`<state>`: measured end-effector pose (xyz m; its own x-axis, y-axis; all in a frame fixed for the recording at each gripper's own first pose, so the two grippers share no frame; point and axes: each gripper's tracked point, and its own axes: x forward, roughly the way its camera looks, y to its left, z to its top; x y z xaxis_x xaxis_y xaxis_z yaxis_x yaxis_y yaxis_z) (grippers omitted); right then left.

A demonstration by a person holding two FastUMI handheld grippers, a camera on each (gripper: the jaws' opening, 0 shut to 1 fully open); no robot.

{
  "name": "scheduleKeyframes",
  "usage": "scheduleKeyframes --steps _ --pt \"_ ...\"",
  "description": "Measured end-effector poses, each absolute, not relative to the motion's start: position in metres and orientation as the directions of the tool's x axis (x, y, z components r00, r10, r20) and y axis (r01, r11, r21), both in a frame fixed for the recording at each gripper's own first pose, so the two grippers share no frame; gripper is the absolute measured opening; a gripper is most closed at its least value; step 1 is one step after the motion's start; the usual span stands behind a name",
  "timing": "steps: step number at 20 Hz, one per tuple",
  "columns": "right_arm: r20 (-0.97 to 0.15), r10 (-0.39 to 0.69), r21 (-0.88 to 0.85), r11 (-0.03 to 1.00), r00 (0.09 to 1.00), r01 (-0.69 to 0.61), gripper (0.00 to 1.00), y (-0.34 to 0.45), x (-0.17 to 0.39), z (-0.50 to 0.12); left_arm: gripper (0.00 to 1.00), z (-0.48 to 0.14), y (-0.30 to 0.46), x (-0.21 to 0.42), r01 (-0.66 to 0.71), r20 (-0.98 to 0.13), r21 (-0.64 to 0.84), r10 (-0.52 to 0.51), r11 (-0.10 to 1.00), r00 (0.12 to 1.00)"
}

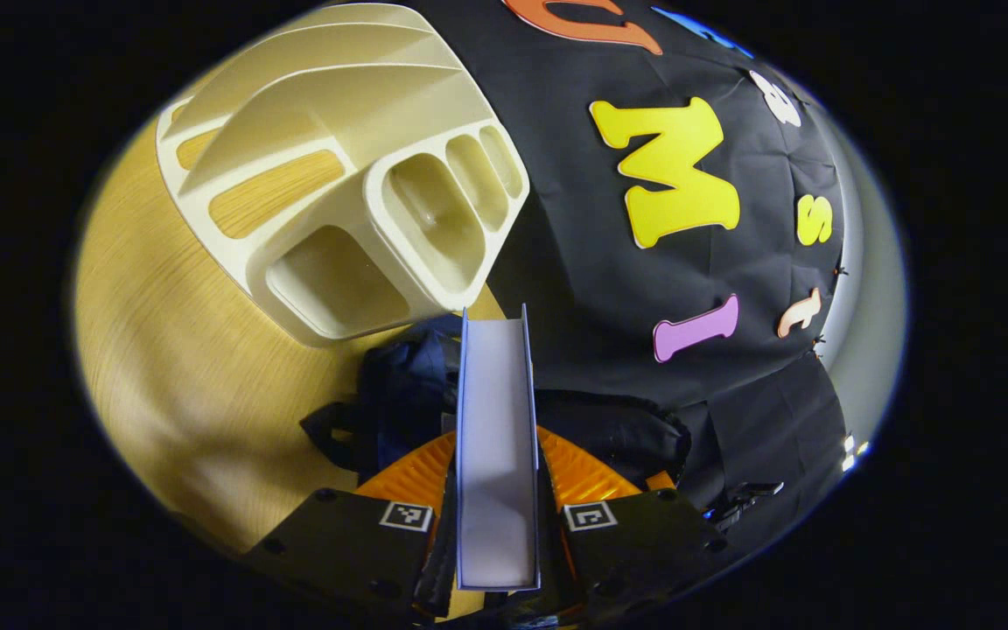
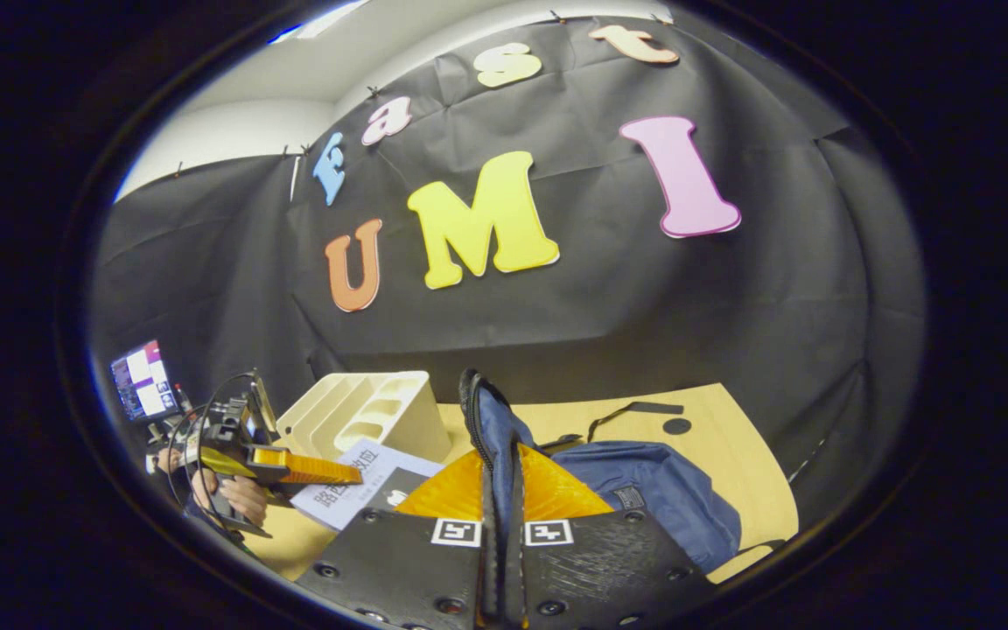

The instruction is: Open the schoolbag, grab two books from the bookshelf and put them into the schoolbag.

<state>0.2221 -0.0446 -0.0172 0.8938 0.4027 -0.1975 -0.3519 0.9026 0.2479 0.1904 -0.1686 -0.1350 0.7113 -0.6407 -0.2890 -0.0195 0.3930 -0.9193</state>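
Clamped edge-on between the left tongs (image 1: 497,525), a book (image 1: 495,437) shows pale page edges and thin blue covers, held above the dark blue schoolbag (image 1: 408,385) on the wooden desk (image 1: 163,367). Left of it and farther off, the cream bookshelf (image 1: 338,175) stands with its slots bare. In the right gripper view, the right tongs (image 2: 501,542) are pressed together, pinching the schoolbag's raised edge (image 2: 482,429); the bag's body (image 2: 653,490) slumps rightward across the desk.

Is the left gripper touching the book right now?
Touching. In the left gripper view, the left gripper has its jaws pressed against both covers of the book.
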Motion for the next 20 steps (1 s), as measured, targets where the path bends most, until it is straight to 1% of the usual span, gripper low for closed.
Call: scheduleKeyframes --steps 4,8,12,14,16,19,20 --pt "-0.177 0.417 0.238 0.897 0.891 -0.373 0.03 -0.05 0.221 -0.012 0.41 -0.14 -0.186 0.194 0.035 -0.32 -0.857 -0.583 0.515 0.747" --pt "-0.149 0.422 0.253 0.89 0.894 -0.378 0.04 -0.056 0.217 -0.005 0.41 -0.14 -0.209 0.202 0.068 -0.325 -0.801 -0.526 0.595 0.786" --pt "-0.135 0.432 0.275 0.881 0.892 -0.385 0.03 -0.059 0.217 0.0 0.43 -0.153 -0.246 0.21 0.082 -0.317 -0.794 -0.526 0.602 0.789" --pt "-0.133 0.437 0.272 0.879 0.89 -0.391 0.03 -0.057 0.217 0.0 0.45 -0.159 -0.269 0.214 0.104 -0.318 -0.79 -0.549 0.604 0.773" --pt "-0.133 0.446 0.263 0.877 0.885 -0.402 0.04 -0.054 0.215 0.001 0.46 -0.166 -0.288 0.217 0.092 -0.317 -0.808 -0.56 0.582 0.765" --pt "-0.129 0.443 0.259 0.878 0.887 -0.401 0.03 -0.058 0.214 0.0 0.51 -0.176 -0.309 0.223 0.089 -0.324 -0.802 -0.555 0.591 0.766" --pt "-0.127 0.447 0.265 0.876 0.886 -0.403 0.03 -0.058 0.215 -0.001 0.51 -0.178 -0.315 0.224 0.085 -0.327 -0.804 -0.557 0.589 0.764"
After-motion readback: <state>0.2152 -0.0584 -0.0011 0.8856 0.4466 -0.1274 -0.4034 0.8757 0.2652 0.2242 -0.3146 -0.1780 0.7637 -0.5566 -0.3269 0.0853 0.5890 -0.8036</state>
